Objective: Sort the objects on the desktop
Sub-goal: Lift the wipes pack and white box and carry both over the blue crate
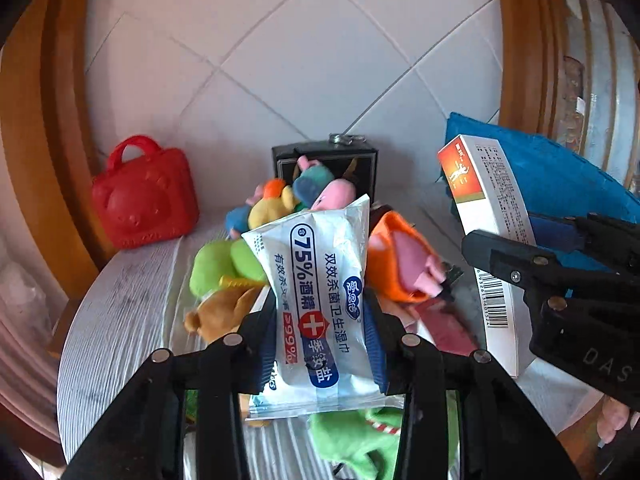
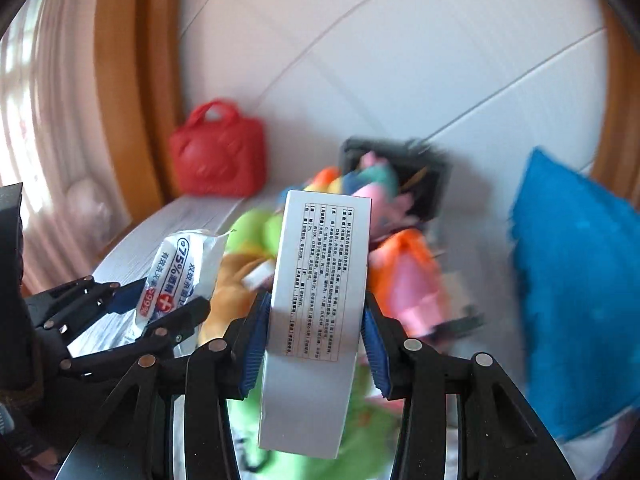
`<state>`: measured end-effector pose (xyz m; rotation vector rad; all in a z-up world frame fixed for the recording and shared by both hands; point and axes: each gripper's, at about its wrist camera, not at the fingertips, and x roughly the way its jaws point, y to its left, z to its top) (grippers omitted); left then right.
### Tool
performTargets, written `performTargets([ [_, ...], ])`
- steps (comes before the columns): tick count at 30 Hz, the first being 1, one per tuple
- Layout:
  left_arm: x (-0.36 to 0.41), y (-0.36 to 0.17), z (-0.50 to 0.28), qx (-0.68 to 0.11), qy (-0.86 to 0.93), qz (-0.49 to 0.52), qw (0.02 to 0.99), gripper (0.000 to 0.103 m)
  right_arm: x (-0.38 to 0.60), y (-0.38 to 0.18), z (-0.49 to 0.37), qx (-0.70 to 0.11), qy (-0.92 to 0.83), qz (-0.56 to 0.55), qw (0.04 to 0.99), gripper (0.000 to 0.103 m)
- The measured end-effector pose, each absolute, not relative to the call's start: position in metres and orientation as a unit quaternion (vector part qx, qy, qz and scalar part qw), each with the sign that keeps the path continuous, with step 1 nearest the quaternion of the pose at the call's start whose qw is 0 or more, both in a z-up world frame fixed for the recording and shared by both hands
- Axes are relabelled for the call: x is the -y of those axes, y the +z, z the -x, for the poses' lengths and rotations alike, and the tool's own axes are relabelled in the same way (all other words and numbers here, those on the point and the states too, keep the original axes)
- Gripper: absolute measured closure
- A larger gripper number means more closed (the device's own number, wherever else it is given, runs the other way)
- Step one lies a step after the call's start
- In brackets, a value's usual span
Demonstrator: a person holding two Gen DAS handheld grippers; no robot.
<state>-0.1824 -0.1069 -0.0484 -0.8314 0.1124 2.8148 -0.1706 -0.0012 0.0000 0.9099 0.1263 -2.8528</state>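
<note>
Two grips held: your left gripper (image 1: 322, 344) pinched the wipes packet (image 1: 316, 300), your right gripper (image 2: 310, 344) clamped the white box (image 2: 316, 304), both above the toy pile (image 1: 256, 240); you needed steady, separated carrying.

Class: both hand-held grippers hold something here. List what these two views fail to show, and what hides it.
- Wipes pack: bottom end behind the left hand-held gripper.
- Medicine box: front face turned away, right view.
- Plush toys: motion-blurred, right view.
- Black box: contents hidden by toys, left view.
</note>
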Motion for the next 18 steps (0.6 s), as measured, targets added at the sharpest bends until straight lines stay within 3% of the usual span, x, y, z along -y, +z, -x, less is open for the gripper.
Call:
performTargets([
  [11, -0.087, 0.031, 0.203, -0.070, 0.954, 0.216, 0.195, 0.066, -0.194, 0.091, 0.134, -0.020, -0.978, -0.195, -0.067, 0.060],
  [18, -0.221, 0.059, 0.215, -0.092, 0.942, 0.210, 0.247, 0.066, -0.321, 0.100, 0.142, -0.017, -0.967, -0.190, -0.171, 0.060],
])
